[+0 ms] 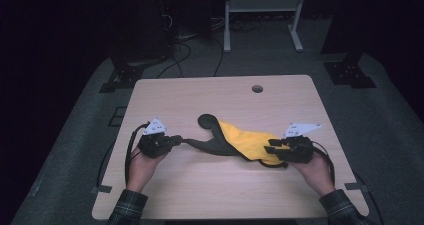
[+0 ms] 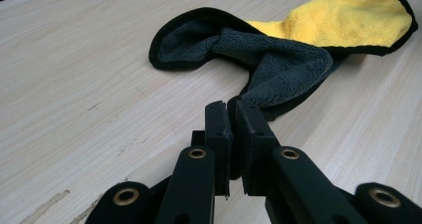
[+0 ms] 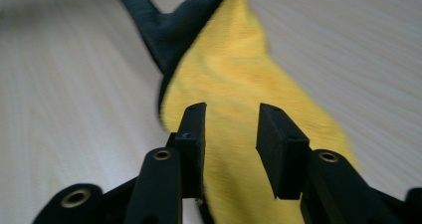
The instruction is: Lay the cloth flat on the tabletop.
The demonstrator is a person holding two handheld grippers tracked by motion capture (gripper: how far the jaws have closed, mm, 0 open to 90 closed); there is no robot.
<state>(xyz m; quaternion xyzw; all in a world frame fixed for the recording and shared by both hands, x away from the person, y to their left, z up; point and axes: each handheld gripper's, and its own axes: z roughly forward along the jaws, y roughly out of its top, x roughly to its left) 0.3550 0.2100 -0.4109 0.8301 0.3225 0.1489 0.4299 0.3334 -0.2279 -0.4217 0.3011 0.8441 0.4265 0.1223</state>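
A cloth [image 1: 235,140], yellow on one side and dark grey on the other with a black hem, lies twisted across the middle of the wooden table [image 1: 220,97]. My left gripper [image 1: 175,139] is shut on the cloth's dark grey left corner [image 2: 268,84], pinched between its pads [image 2: 231,115]. My right gripper [image 1: 272,147] stands over the yellow right end [image 3: 234,84] with its jaws apart; the yellow pile lies under and between the fingers [image 3: 194,129], and no pad presses on it.
A round cable hole [image 1: 257,88] sits near the table's far edge. Beyond the table stand a white frame [image 1: 262,15] and dark stands with cables on the floor. Bare tabletop lies in front of and behind the cloth.
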